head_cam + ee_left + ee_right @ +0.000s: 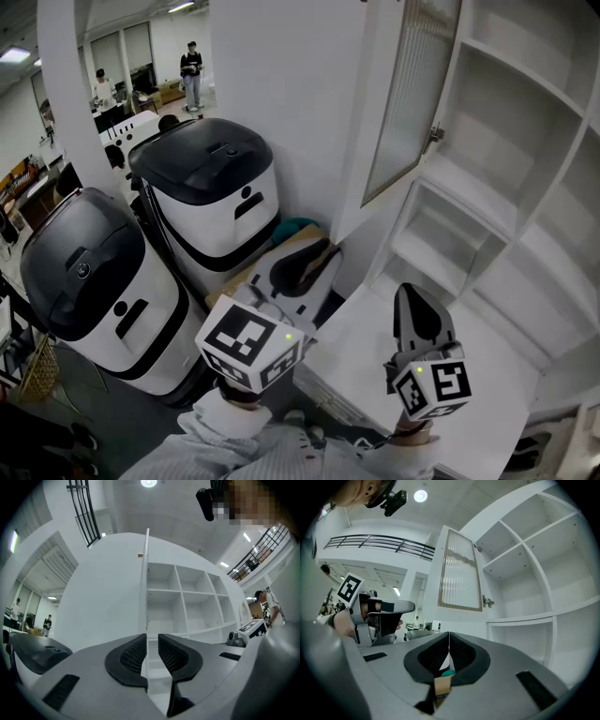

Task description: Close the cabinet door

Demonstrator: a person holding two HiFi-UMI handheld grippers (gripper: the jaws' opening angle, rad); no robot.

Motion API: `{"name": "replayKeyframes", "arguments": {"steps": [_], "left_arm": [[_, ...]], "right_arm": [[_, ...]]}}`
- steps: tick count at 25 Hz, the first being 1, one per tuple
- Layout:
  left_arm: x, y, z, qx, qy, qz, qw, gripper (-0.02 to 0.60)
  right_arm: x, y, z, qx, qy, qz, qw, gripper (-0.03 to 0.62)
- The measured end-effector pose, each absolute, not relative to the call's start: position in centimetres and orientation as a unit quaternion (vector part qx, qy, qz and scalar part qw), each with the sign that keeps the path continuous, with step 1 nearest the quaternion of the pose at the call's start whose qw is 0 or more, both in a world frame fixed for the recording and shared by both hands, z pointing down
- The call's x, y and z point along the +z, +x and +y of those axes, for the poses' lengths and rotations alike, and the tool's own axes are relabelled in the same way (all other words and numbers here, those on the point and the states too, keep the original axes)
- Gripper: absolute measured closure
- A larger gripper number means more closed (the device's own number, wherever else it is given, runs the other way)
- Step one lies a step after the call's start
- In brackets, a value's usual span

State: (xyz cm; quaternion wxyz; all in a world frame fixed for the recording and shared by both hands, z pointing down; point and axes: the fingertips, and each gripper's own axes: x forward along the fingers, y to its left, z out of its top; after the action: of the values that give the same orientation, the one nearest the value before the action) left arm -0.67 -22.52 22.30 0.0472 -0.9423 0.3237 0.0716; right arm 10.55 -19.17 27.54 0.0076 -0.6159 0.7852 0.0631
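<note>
Shows the cabinet door (412, 94), a white frame round ribbed glass, swung wide open off the left edge of the cabinet (525, 150), well clear of its bare white shelves. Finds the left gripper (152, 640) low in front of the cabinet's left corner, below the door's bottom edge and touching nothing. Its jaws are a narrow slit apart with nothing between them, and the door's thin edge lines up with the slit farther off. Places the right gripper (449, 644) over the cabinet's white lower ledge (375, 366), pointing toward the shelves, jaws together at the tips and empty. Takes in two white machines (211, 192) with black lids left of the cabinet, plus a cardboard box (440, 686) and something teal (298, 225) by the cabinet's foot. Catches people (191, 70) standing well away, beyond the machines.
</note>
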Motion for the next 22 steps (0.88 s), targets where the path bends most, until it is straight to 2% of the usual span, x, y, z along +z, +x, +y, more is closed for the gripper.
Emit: {"name": "replayKeyframes", "arguments": {"steps": [1, 6, 12, 22], "left_arm": [[22.2, -0.9, -22.7, 0.072, -0.942, 0.323, 0.048, 0.500], [21.5, -1.2, -23.7, 0.072, -0.944, 0.318, 0.056, 0.447], [20.6, -0.4, -25.1, 0.068, -0.949, 0.301, 0.059, 0.425], [18.1, 1.5, -26.5, 0.081, -0.957, 0.270, 0.071, 0.425]], "right_arm": [[27.6, 10.5, -19.3, 0.062, -0.615, 0.786, 0.007, 0.582], [28.0, 10.6, -19.5, 0.057, -0.617, 0.785, 0.008, 0.582], [28.2, 11.7, -19.7, 0.050, -0.625, 0.779, 0.013, 0.582], [29.0, 12.2, -20.4, 0.043, -0.630, 0.775, 0.009, 0.582]]}}
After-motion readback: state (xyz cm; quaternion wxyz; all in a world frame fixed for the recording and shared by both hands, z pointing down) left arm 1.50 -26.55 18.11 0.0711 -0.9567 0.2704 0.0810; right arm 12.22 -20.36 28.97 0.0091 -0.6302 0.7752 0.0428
